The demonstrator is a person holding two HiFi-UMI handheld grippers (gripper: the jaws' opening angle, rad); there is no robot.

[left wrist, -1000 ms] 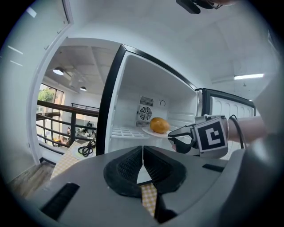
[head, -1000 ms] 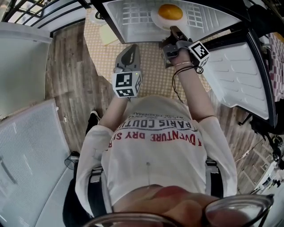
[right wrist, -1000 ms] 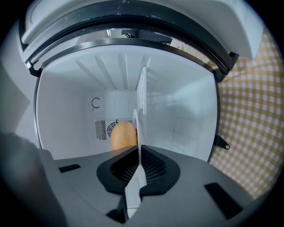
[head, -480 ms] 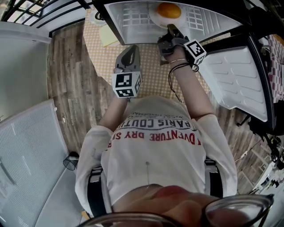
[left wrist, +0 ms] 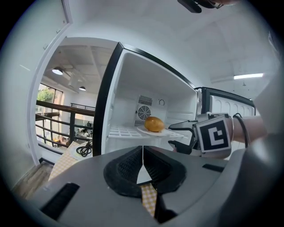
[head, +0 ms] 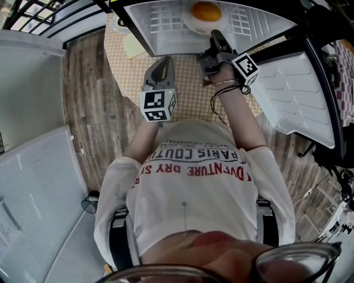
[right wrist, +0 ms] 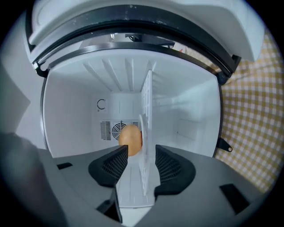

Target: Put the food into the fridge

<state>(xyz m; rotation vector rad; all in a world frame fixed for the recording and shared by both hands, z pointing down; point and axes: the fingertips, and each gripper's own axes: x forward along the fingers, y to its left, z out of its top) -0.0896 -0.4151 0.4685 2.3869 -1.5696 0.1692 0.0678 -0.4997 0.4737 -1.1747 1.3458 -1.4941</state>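
Orange food (head: 206, 11) sits on a white plate (head: 188, 20) on the wire shelf (head: 166, 22) inside the open fridge (head: 260, 22), seen from my head; my right tongs (head: 214, 38) reach to the shelf's front edge just below the plate, and my left tongs (head: 160, 66) hang back over the checked mat (head: 188, 94). Looking along my left tongs (left wrist: 143, 153), the jaws are pressed together with nothing between them, and beyond them the food (left wrist: 154, 124) rests on its plate (left wrist: 146, 131), the right tongs (left wrist: 179, 135) just in front. Looking along my right tongs (right wrist: 141, 153), the jaws are opening, apart and gripping nothing; the plate (right wrist: 142, 133) shows edge-on in the gap, seemingly clear of both pads, with the food (right wrist: 130, 139) beyond
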